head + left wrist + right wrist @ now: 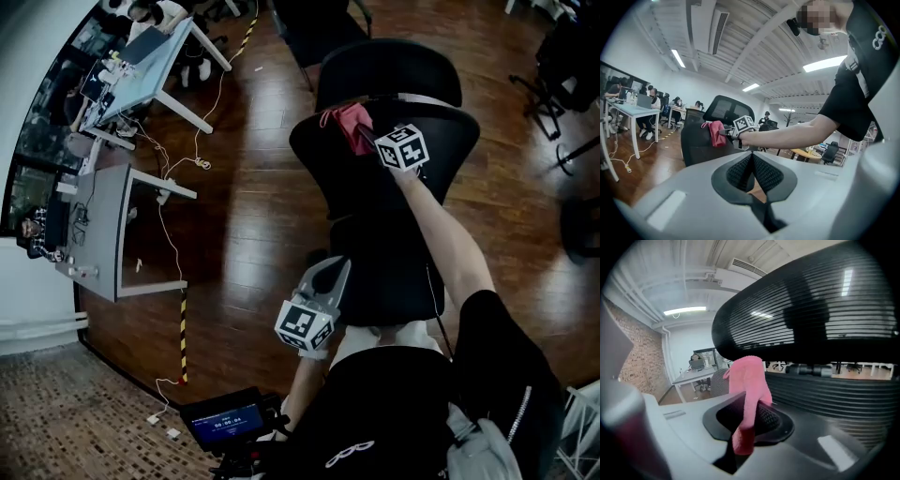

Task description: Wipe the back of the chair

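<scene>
A black mesh office chair point(384, 234) stands in front of me with its headrest point(389, 70) on the far side. My right gripper point(361, 131) is shut on a pink cloth point(343, 120), which rests against the top edge of the chair's back. In the right gripper view the cloth point(746, 385) hangs out of the right gripper point(749, 416), close to the ribbed chair back point(829, 394) and under the headrest point(806, 305). My left gripper point(330, 274) is low by the chair's near side, shut with nothing in it; from the left gripper point(752, 164) I see the cloth point(715, 133).
Two grey desks point(141, 66) point(101, 230) stand at the left, with cables point(169, 220) trailing over the wood floor. Striped tape point(183, 333) lies on the floor. Other dark chairs point(562, 56) stand at the far right. People sit at desks point(633, 110) in the left gripper view.
</scene>
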Available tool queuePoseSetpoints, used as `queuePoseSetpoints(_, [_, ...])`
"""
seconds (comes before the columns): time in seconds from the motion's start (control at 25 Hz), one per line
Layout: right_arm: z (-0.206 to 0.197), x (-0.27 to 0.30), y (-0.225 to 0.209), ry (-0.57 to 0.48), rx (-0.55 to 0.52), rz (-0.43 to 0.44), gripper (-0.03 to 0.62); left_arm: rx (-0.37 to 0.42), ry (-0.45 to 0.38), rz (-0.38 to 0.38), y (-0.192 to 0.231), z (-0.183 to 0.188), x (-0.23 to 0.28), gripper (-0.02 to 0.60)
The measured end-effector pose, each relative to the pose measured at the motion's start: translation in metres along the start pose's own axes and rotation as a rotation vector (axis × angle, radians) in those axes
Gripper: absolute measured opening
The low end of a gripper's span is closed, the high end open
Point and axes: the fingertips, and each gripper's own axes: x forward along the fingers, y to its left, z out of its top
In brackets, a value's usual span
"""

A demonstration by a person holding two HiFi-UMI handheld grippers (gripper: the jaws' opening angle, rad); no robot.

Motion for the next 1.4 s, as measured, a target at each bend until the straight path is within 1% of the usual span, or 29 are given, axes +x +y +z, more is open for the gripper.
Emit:
queuePoseSetpoints(0.12, [-0.008, -0.025, -0.027, -0.006, 0.007, -0.030, 0.040, 0.010, 0.021, -0.033, -0.018, -0.001, 0.019, -0.009])
queuePoseSetpoints(0.36, [-0.024, -0.080, -0.087, -0.035, 0.054, -0.101, 0.040, 0.042, 0.051, -0.096, -0.054, -0.003, 0.055, -0.009])
queuePoseSetpoints(0.72, [-0.045, -0.150, -0.149, -0.066, 0.090, -0.170, 0.041, 0.058, 0.078, -0.118, -0.100, -0.013, 0.087, -0.009])
queuePoseSetpoints(1.0, [-0.058, -0.188, -0.181, -0.078, 0.087, -0.191, 0.041, 0.067, 0.094, -0.134, -0.133, -0.022, 0.112, -0.009])
queuePoseSetpoints(1.24, [-0.063, -0.204, -0.189, -0.092, 0.061, -0.179, 0.041, 0.079, 0.119, -0.151, -0.152, -0.037, 0.132, -0.009])
queuePoseSetpoints(1.4, [-0.063, -0.212, -0.193, -0.082, 0.017, -0.194, 0.041, 0.081, 0.122, -0.159, -0.165, -0.042, 0.144, -0.009])
